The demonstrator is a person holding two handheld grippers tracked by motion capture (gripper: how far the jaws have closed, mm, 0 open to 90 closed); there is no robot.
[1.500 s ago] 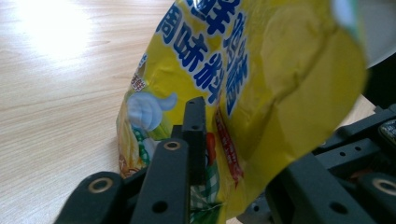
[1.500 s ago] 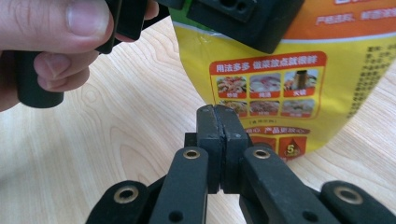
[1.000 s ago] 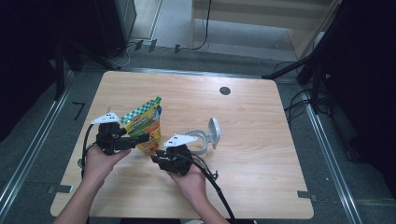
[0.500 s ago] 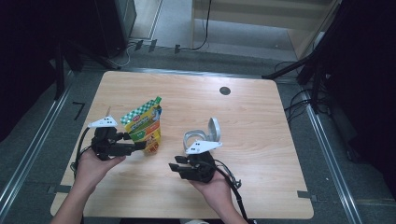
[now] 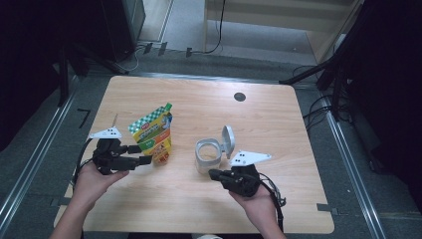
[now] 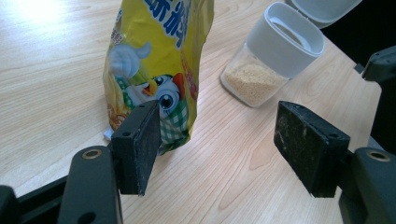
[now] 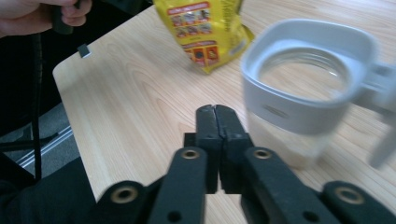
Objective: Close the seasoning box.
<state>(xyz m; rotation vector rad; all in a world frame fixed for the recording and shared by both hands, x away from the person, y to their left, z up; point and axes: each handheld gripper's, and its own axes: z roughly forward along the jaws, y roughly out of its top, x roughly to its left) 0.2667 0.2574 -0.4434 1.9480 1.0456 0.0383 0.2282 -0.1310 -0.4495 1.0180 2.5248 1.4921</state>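
A yellow and green snack pouch (image 5: pixel 153 137) stands upright left of the table's middle. To its right stands a clear jar (image 5: pixel 207 155) with a grey collar, its flip lid (image 5: pixel 228 141) open; pale granules (image 6: pixel 252 84) lie at its bottom. My left gripper (image 5: pixel 141 154) lies just left of the pouch. Its jaws (image 6: pixel 224 140) are open, with the pouch's base (image 6: pixel 154 70) just beyond the left one and nothing between them. My right gripper (image 5: pixel 215 174) sits in front of the jar (image 7: pixel 303 93). Its jaws (image 7: pixel 217 116) have just closed together on nothing.
The wooden table (image 5: pixel 278 129) has a small dark round hole (image 5: pixel 240 96) near its far edge. Cables trail from both grippers toward the near edge. Dark stands and floor cables surround the table.
My right gripper has moved right, from beside the pouch to the front of the jar, and its jaws have shut. The left gripper has barely moved.
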